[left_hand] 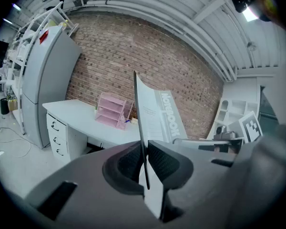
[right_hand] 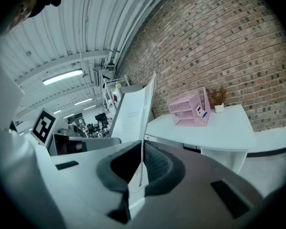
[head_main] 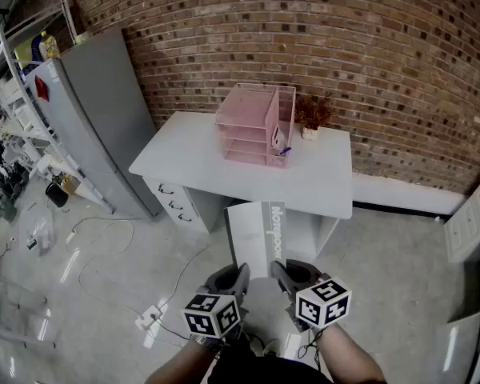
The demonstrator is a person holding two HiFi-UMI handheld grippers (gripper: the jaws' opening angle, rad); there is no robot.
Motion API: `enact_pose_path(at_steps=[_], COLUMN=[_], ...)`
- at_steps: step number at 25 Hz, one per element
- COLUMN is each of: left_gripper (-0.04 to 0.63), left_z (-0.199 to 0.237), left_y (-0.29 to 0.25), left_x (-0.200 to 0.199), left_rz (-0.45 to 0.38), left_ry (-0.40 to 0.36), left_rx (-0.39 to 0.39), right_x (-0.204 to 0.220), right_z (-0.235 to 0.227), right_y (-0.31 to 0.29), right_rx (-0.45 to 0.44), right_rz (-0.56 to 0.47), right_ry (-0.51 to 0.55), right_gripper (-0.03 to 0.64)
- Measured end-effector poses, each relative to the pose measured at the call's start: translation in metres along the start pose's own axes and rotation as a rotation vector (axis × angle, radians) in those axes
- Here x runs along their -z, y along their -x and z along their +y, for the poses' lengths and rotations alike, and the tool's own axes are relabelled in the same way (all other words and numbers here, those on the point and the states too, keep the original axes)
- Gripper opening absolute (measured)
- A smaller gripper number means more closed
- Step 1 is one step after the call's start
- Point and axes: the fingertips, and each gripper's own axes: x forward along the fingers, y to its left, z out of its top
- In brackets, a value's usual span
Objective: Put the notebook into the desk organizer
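I hold a white and grey notebook flat in front of me, over the floor short of the desk. My left gripper is shut on its near left edge and my right gripper is shut on its near right edge. In the left gripper view the notebook rises edge-on from between the pads; the right gripper view shows the notebook the same way. The pink desk organizer stands on the white desk ahead, also seen as the organizer and the organizer.
A grey fridge stands left of the desk beside white shelving. A small dried plant sits right of the organizer. Cables and a power strip lie on the floor. A white cabinet is at the right.
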Motion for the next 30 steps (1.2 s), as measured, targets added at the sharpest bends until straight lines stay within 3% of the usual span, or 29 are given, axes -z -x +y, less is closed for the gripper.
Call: enact_pose_path(at_steps=[15, 30], left_gripper=[0.028, 0.028], left_z=[0.013, 0.072], left_y=[-0.008, -0.052], left_x=[-0.001, -0.031], left_rz=[0.010, 0.060], left_ry=[0.010, 0.022], left_rx=[0.003, 0.026], right_x=[0.002, -0.019], right_z=[-0.005, -0.029], right_y=[-0.014, -0.086], right_rx=[-0.002, 0.026], right_rz=[0.001, 0.014], right_ry=[-0.010, -0.074], right_gripper=[0.021, 0.018])
